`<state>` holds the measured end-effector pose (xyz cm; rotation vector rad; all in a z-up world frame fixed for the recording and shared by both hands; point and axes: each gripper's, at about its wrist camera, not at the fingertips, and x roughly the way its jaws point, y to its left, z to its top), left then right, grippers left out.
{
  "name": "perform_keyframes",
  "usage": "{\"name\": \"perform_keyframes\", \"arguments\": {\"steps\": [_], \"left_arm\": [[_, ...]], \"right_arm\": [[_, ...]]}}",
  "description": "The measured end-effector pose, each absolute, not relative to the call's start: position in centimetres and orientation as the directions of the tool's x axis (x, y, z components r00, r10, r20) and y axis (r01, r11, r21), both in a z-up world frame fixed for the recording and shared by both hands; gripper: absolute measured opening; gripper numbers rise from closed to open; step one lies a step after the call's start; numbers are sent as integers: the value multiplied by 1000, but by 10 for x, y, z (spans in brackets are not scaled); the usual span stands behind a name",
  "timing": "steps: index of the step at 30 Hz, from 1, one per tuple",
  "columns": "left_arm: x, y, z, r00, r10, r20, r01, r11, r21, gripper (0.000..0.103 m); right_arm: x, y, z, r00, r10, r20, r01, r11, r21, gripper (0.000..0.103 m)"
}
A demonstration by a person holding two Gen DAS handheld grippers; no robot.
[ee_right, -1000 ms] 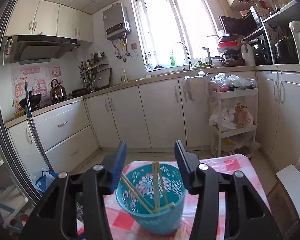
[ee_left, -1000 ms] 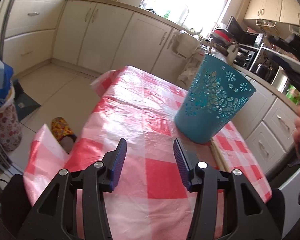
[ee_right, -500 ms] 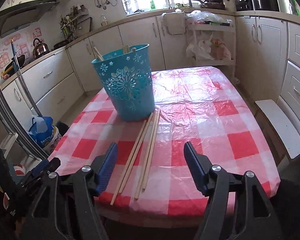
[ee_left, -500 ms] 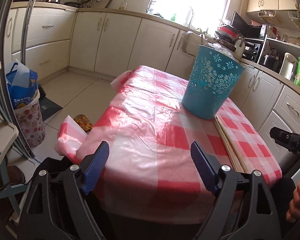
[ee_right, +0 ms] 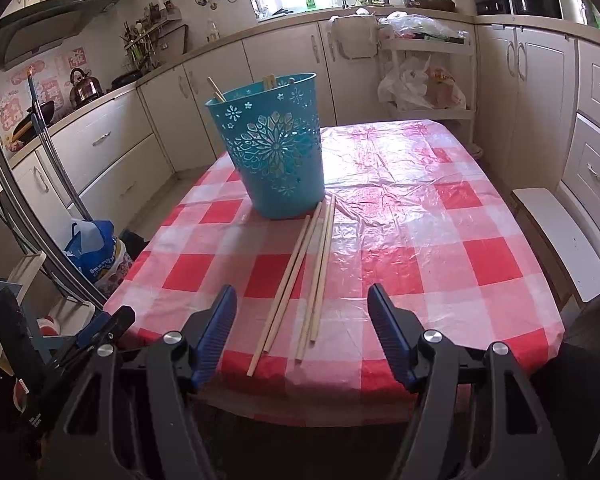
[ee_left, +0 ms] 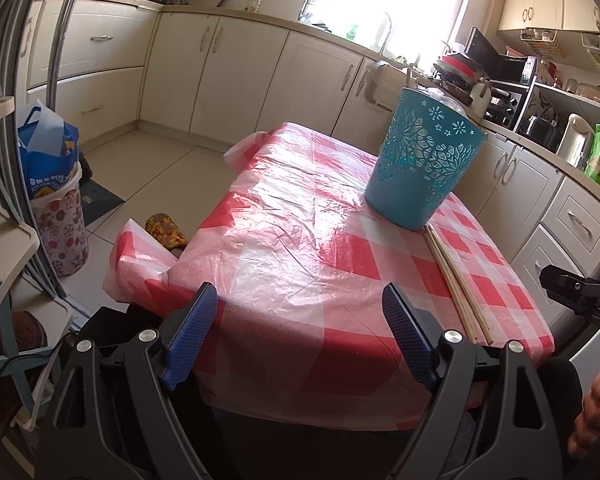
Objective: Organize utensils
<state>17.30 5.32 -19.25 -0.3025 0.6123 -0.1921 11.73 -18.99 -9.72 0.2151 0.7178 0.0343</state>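
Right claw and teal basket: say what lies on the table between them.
Four loose chopsticks lie on the checked tablecloth between the open right claw and the teal basket, seen in the right wrist view.

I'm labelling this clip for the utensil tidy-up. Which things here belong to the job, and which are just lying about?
Job:
- loose chopsticks on the checked tablecloth
- teal basket, with chopsticks already in it
- left gripper and right gripper, both open and empty

Lying about:
- blue bag
- slipper on the floor
- kettle
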Motion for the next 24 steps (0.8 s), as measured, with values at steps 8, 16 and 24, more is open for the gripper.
{"name": "perform_keyframes", "arguments": {"steps": [8, 16, 24], "left_arm": [[172, 51, -194, 803, -265, -534, 91, 940, -329, 83], [173, 49, -194, 803, -264, -534, 97, 942, -320, 85], [174, 49, -193, 803, -263, -535, 98, 943, -317, 86]], "right_arm": [[117, -191, -98, 748, 106, -655, 51, 975, 216, 66], [119, -199, -103, 737, 110, -667, 76, 967, 243, 66], [120, -203, -105, 730, 109, -674, 85, 965, 248, 66]]}}
